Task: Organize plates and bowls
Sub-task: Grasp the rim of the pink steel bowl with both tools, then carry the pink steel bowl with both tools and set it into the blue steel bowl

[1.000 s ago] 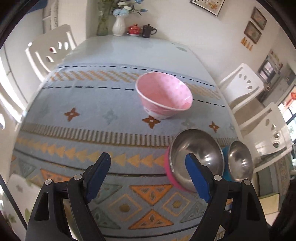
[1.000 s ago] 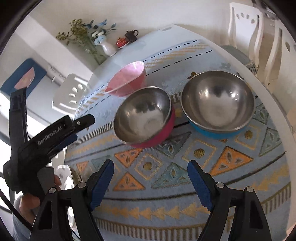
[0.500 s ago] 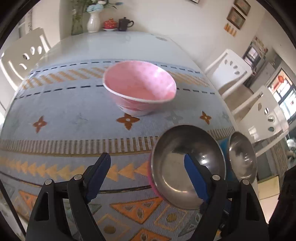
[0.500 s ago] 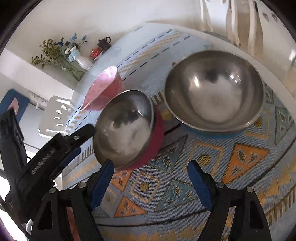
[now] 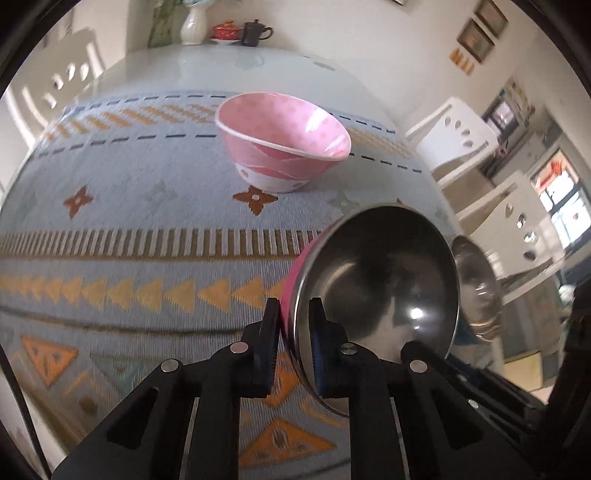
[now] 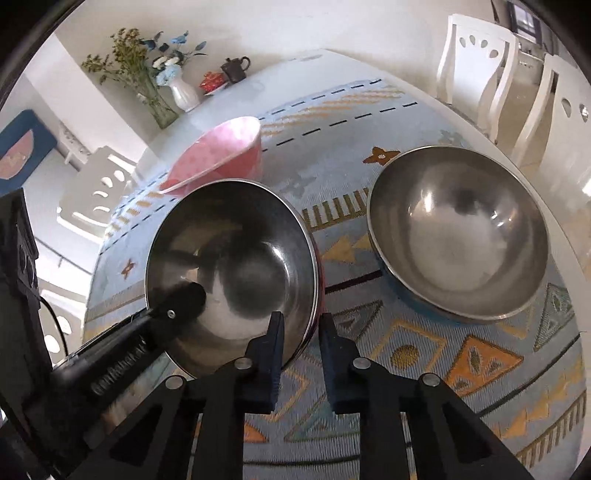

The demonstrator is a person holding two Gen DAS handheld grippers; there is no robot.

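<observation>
Bright dining room, white walls, daylight everywhere

White cutout-back chairs (image 6: 476, 70) ring a glossy white table (image 5: 229, 66) under a blue patterned cloth (image 5: 122, 206). Far end has a white vase (image 6: 183, 92) of flowers, a red lidded pot (image 5: 226, 28) and a dark mug (image 5: 254, 32). Framed pictures (image 5: 480, 31) on the wall, window (image 5: 561, 206) off to the side.

Left gripper (image 5: 293, 347) seemingly clamping steel bowl (image 5: 380, 291) rim

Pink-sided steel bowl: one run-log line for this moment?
left gripper: shut on pink-sided steel bowl rim | right gripper: shut on same rim | bowl tilted | blue-sided steel bowl: untouched
</observation>
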